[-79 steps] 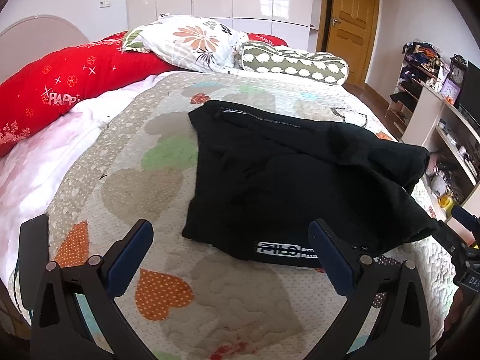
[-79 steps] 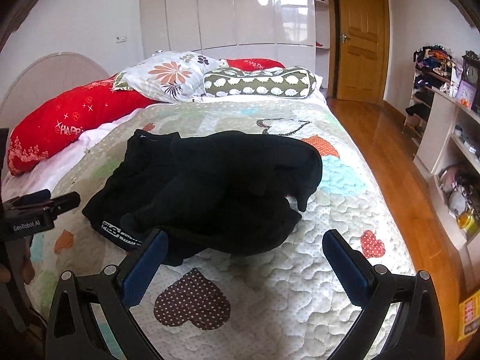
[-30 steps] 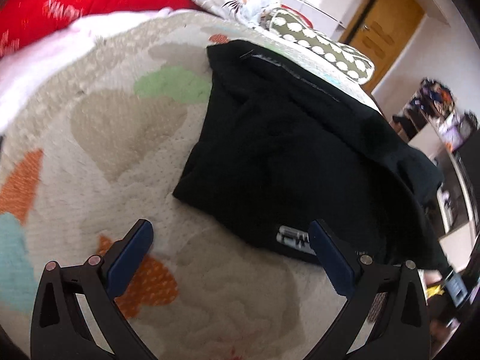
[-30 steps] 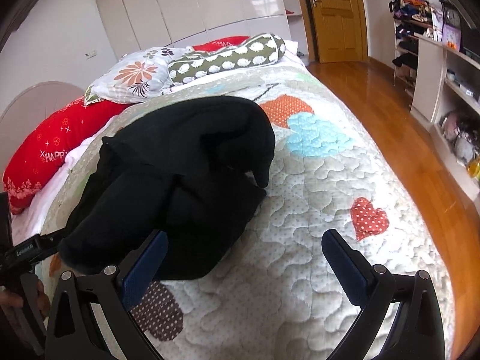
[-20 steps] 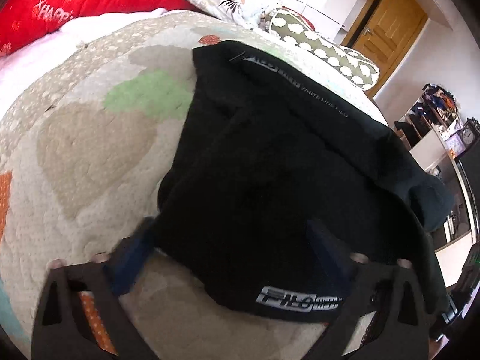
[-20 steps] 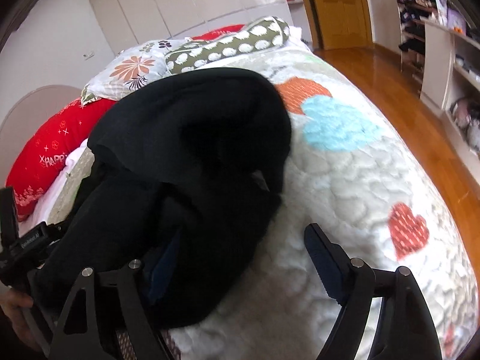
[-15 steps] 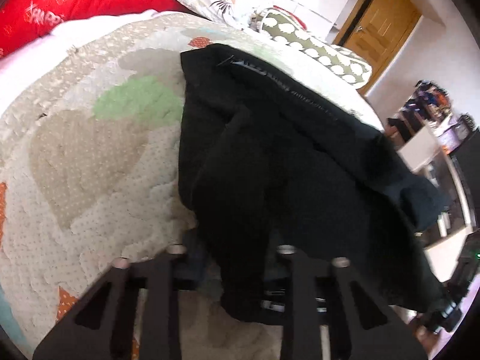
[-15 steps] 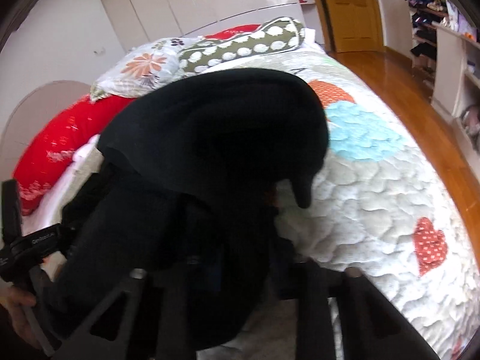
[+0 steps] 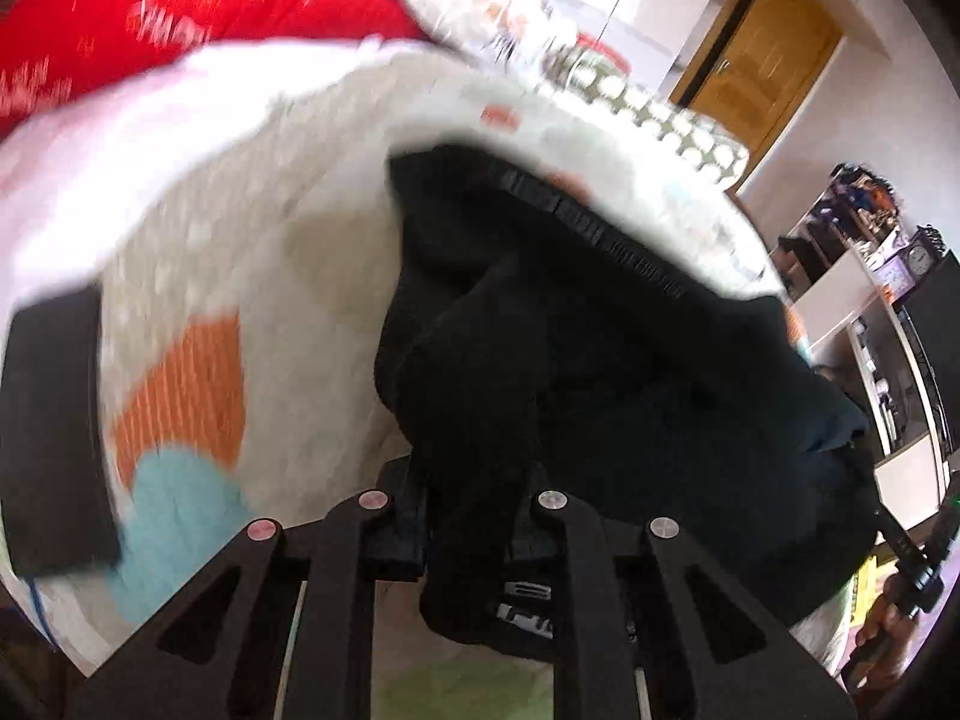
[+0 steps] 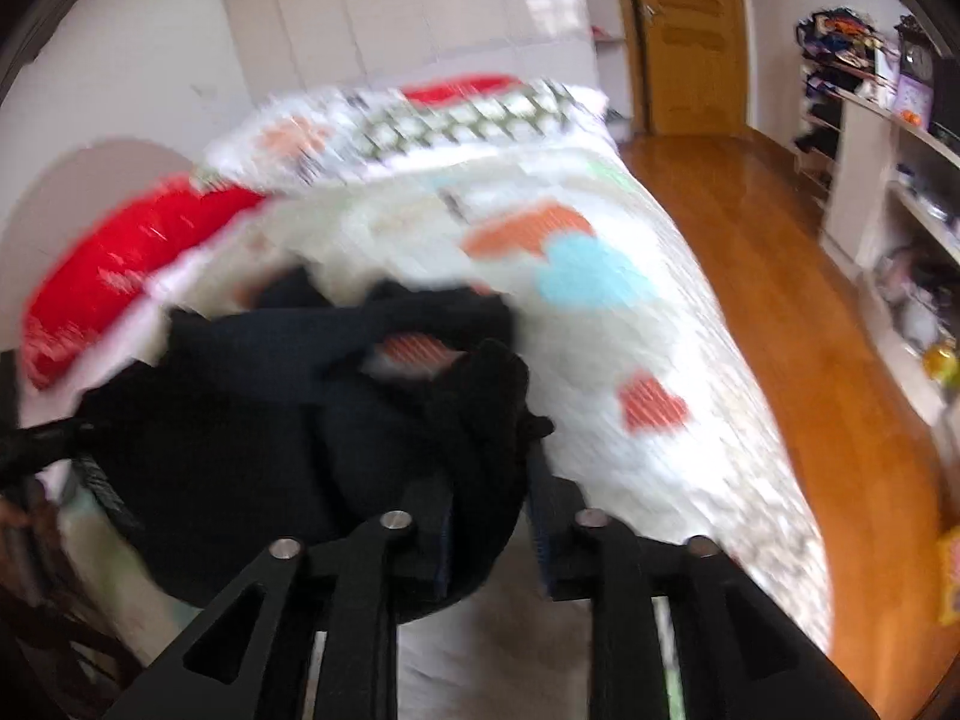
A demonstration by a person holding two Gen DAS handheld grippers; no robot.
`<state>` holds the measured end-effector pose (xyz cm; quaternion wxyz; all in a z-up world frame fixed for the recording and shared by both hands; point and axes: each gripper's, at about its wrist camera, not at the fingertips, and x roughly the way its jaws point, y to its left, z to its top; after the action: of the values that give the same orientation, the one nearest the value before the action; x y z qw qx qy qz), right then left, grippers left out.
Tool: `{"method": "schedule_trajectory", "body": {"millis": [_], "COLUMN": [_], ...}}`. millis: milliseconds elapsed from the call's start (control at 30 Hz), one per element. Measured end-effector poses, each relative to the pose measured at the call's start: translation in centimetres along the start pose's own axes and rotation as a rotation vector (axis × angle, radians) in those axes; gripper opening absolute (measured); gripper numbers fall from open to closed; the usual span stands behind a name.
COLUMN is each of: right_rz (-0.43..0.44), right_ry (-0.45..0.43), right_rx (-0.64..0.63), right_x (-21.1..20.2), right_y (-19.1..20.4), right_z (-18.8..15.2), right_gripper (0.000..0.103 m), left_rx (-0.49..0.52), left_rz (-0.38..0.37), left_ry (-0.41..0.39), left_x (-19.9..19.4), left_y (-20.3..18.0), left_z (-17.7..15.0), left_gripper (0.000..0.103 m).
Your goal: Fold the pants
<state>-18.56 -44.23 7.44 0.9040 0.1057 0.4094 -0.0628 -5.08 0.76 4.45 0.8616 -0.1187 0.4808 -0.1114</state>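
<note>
On the bed's quilt [image 9: 252,252], seen from the left wrist, the black pants [image 9: 600,360] lie bunched in a dark heap, their waistband running along the far edge. The left gripper [image 9: 468,516] has its jaws nearly together, pinching a fold of the pants at the near edge, and cloth hangs down between the two fingers, with a white logo just below them. A red pillow [image 9: 198,18] lies at the head of the bed, a spotted green bolster [image 9: 660,120] beyond the pants, and a wooden door [image 9: 762,54] stands behind. At the lower right edge a hand [image 9: 888,636] grips a dark handle. From the right wrist, the same pants [image 10: 252,450] sit at the near left part of the quilt [image 10: 630,330], partly lifted so that a gap in the cloth shows an orange patch underneath. The right gripper [image 10: 489,516] is clamped on a thick bunch of the pants, its jaws opening slightly while the cloth fills the space between them. Wooden floor [image 10: 810,330] runs along the right side of the bed towards white shelves [image 10: 888,192]. Both views are blurred.
</note>
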Motion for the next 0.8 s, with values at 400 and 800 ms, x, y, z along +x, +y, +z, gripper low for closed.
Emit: {"method": "schedule_trajectory", "body": {"millis": [400, 800], "right_rz": [-0.009, 0.070], "right_ry": [-0.018, -0.018], "right_rx": [0.115, 0.055], "right_x": [-0.1, 1.9], "right_y": [-4.9, -3.4], "right_z": [1.2, 1.7], "right_gripper": [0.057, 0.011], "left_rx": [-0.036, -0.044], "left_rz": [0.035, 0.018], "left_ry": [0.004, -0.007], "left_x": [1.2, -0.3], "left_y": [-0.6, 0.3], "left_z": [-1.4, -2.2], "left_gripper": [0.014, 0.016]}}
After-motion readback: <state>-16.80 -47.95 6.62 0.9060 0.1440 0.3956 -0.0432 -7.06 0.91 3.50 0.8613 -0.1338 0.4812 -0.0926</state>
